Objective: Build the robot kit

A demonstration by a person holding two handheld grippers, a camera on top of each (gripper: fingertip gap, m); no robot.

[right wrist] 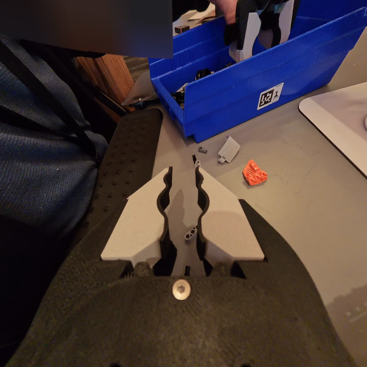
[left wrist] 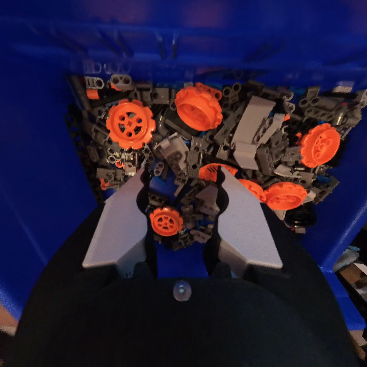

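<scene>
Looking down into the blue bin [left wrist: 39, 158], the left wrist view shows a big heap of grey building pieces [left wrist: 244, 137] with orange wheels [left wrist: 130, 124] mixed in. The right wrist view cannot see that heap well. It shows the bin from outside, with a white sticker [right wrist: 270, 96] on its side, sitting on a grey table [right wrist: 288, 228]. It also shows the left gripper [right wrist: 256, 39] poking down into the bin, and a dark blue cloth [right wrist: 43, 158] on the left.

I count six whole orange wheels in the bin, and one more orange curved piece [left wrist: 210, 171] partly hidden. On the table there are one orange piece [right wrist: 254, 173], one flat light grey panel [right wrist: 228, 150], one small grey connector [right wrist: 202, 150], one tiny black pin [right wrist: 194, 157], and one short grey beam with holes [right wrist: 191, 232].

The left gripper [left wrist: 181, 172] has its fingers spread wide above the heap. It holds nothing. A small orange wheel [left wrist: 165, 221] lies under the gap.

The right gripper [right wrist: 183, 168] has its fingers a little apart, low over the table. It holds nothing. The short grey beam lies between the fingers, just beside the right one.
</scene>
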